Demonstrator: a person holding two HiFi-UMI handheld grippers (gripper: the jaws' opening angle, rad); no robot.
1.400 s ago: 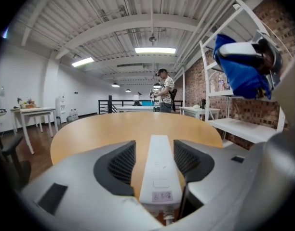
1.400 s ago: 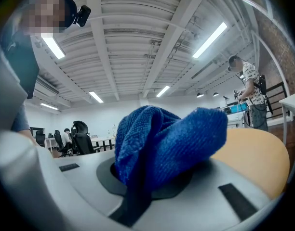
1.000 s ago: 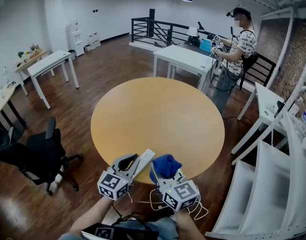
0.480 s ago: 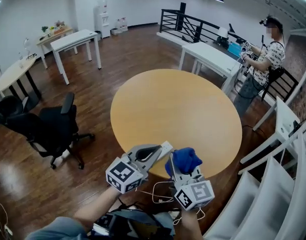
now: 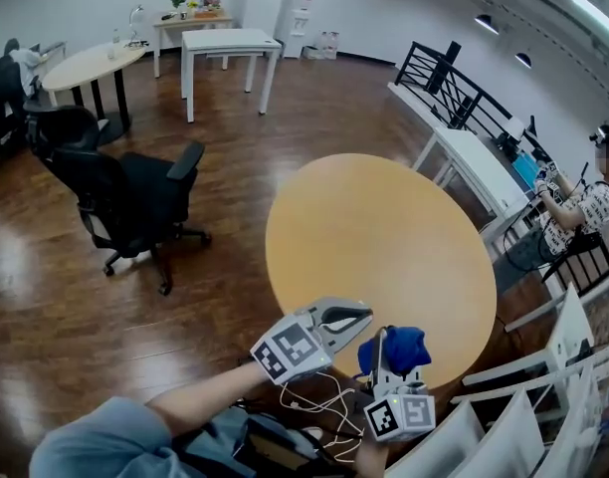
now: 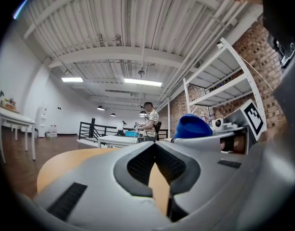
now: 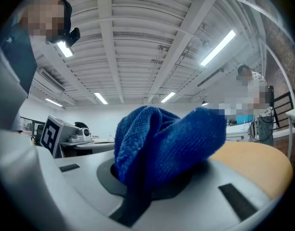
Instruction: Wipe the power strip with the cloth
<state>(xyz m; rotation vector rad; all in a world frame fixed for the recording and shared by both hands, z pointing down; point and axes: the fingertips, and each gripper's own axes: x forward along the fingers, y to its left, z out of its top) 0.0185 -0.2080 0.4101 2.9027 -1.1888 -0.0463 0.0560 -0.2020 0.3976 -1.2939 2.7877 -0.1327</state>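
Observation:
My left gripper point(image 5: 356, 316) is at the near edge of the round wooden table point(image 5: 384, 237), its jaws shut with nothing seen between them. In the left gripper view the fingertips point(image 6: 154, 144) meet over the tabletop. No power strip shows in any view; only thin white cables point(image 5: 309, 401) hang below the grippers. Just to the right, my right gripper point(image 5: 386, 345) is shut on a bunched blue cloth point(image 5: 396, 349). That cloth point(image 7: 162, 143) fills the middle of the right gripper view.
A black office chair point(image 5: 135, 197) stands on the dark wood floor to the left. White tables point(image 5: 230, 43) and a railing point(image 5: 454, 93) lie beyond. White shelving point(image 5: 543, 406) is close at the right. A person point(image 5: 583, 207) stands at the far right.
The head view has swung, so the table sits further right. The white power strip that showed at the left gripper's tip is no longer visible. Both grippers stay at the near table edge.

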